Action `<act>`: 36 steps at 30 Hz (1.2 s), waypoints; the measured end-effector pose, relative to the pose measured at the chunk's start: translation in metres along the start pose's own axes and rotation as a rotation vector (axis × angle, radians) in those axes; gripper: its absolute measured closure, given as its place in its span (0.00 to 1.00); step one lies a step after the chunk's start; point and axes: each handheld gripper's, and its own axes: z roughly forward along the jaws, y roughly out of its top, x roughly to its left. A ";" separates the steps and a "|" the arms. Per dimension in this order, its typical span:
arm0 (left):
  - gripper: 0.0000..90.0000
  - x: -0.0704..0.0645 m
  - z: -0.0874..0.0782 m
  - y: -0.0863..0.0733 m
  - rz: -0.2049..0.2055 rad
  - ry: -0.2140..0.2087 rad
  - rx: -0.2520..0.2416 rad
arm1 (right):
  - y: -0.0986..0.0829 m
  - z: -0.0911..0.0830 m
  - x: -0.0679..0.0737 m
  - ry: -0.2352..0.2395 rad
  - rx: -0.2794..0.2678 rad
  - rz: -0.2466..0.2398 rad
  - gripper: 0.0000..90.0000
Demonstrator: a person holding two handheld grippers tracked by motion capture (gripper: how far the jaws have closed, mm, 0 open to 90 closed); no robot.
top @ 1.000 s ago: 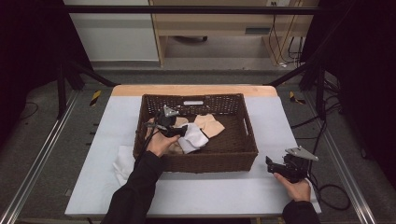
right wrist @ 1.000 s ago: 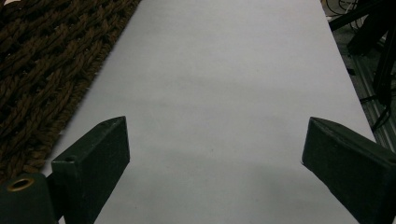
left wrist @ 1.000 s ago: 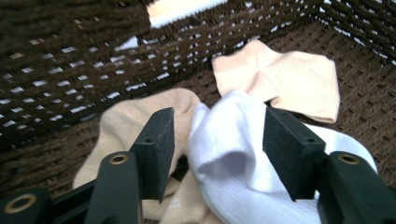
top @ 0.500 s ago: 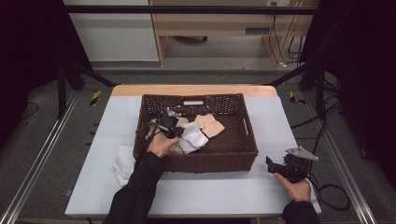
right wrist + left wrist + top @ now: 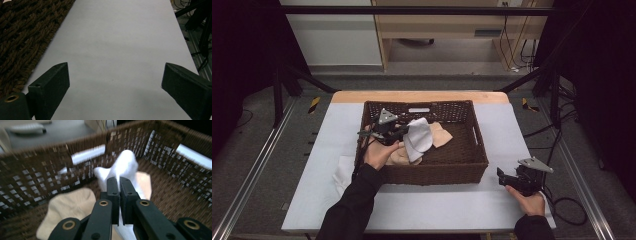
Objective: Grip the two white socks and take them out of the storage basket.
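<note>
A dark brown woven basket sits in the middle of the pale counter, its long sides running left to right. The left hand-held gripper reaches over the basket's left part, with the person's left hand behind it at the near-left rim. In the left gripper view its two black jaws stand pressed together on a white sock, pinching a fold of the fabric so that the sock rises as a soft peak just past the jaw tips, with the basket's far wall behind it. In the high view the same white sock hangs from the jaws and drapes down into the basket. A beige sock lies on the basket floor to the left of the jaws in that gripper view, and another beige piece lies under and to the right of the white one; from above, beige fabric shows just right of the white sock. A white cloth lies on the counter outside the basket's near-left corner. The right hand-held gripper rests well apart from the basket, near the counter's near-right corner, held by the right hand. In the right gripper view its jaws are spread wide with nothing between them, bare counter ahead and the basket's outer weave at the left.
</note>
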 end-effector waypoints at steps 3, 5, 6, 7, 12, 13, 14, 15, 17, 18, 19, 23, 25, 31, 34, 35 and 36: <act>0.96 -0.002 -0.011 0.009 0.008 -0.001 -0.045 | 0.000 0.001 0.000 0.000 0.004 0.005 0.09; 0.96 -0.003 -0.017 0.014 0.008 -0.007 -0.065 | 0.000 0.000 0.000 -0.001 0.000 0.002 0.09; 0.96 -0.005 -0.021 0.018 0.008 -0.011 -0.072 | 0.000 0.000 0.000 -0.002 -0.001 0.003 0.09; 0.96 -0.005 -0.023 0.019 0.006 -0.012 -0.081 | 0.000 0.000 0.000 0.001 0.002 0.006 0.09; 0.96 -0.009 -0.036 0.028 0.006 -0.031 -0.117 | 0.000 0.000 0.000 0.001 0.002 0.006 0.09; 0.96 -0.009 -0.037 0.029 0.005 -0.033 -0.123 | 0.000 0.000 0.000 0.002 0.000 0.005 0.09; 0.96 -0.009 -0.040 0.030 0.006 -0.034 -0.132 | 0.000 0.000 0.000 0.002 -0.001 0.007 0.09; 0.96 -0.009 -0.042 0.031 0.006 -0.035 -0.136 | 0.000 0.000 -0.001 0.000 -0.002 0.006 0.09; 0.96 -0.009 -0.047 0.033 0.007 -0.033 -0.147 | 0.000 0.000 0.000 0.001 0.001 0.005 0.09; 0.96 -0.009 -0.050 0.034 0.007 -0.032 -0.155 | 0.000 0.000 0.000 0.001 0.001 0.005 0.09; 0.96 -0.008 -0.054 0.035 0.005 -0.030 -0.166 | 0.000 0.000 0.000 0.001 0.001 0.005 0.09; 0.97 -0.007 -0.066 0.040 0.004 -0.021 -0.197 | 0.000 0.000 -0.001 -0.001 -0.001 0.004 0.09; 0.97 -0.005 -0.073 0.042 0.002 -0.019 -0.213 | 0.000 0.000 -0.001 0.000 -0.001 0.004 0.09; 0.97 0.002 -0.094 0.047 -0.005 0.000 -0.246 | 0.000 0.000 0.000 -0.002 0.000 0.003 0.09; 0.97 0.007 -0.106 0.049 -0.010 0.010 -0.265 | 0.000 0.000 0.000 0.000 0.000 0.004 0.09; 0.97 0.009 -0.110 0.049 -0.010 0.014 -0.270 | 0.000 -0.001 0.000 -0.001 0.000 0.005 0.09; 0.97 0.010 -0.112 0.049 -0.013 0.016 -0.273 | 0.000 -0.001 -0.001 -0.001 0.001 0.005 0.09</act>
